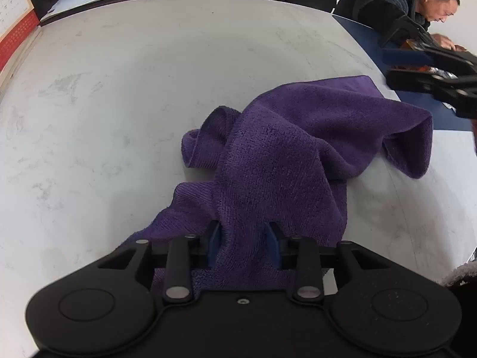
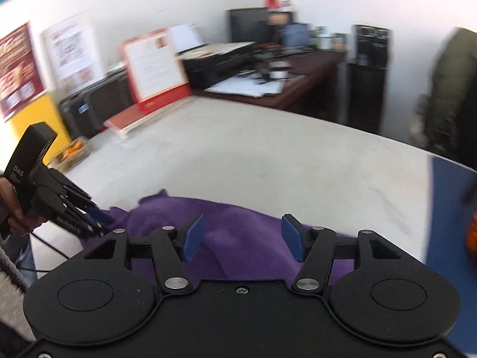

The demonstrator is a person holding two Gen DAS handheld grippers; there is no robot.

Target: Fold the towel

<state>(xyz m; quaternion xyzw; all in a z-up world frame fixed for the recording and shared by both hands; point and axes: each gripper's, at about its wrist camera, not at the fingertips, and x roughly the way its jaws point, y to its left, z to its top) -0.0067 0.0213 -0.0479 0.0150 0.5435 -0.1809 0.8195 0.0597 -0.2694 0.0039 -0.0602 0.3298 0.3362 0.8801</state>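
towel: purple microfibre towel [image 1: 286,155] bunched on the grey worktop [image 1: 119,104], not flat, not folded; one edge rolled under at left, right side humped into a loose loop.
left gripper: [image 1: 244,246] blue pads about a towel-fold apart with a near hem of the cloth running between them; reads as pinching the towel, though cloth covers the fingertips.
right gripper: [image 2: 243,237] spread wide, nothing between the pads; hangs over the towel's right part, view motion-blurred.
stage: towel crumpled, one edge in grip; fits either spreading it out or mid-fold.
risk 1: left grip holds a bunched hem, maybe two layers, so a pull could drag the whole heap instead of one corner.
risk 2: right gripper closing on the hump would catch a mid-panel fold, not an edge, giving a skewed fold.
risk 3: towel lies near the worktop's right edge by the blue surface [image 1: 429,113]; a sideways tug could slide it off.
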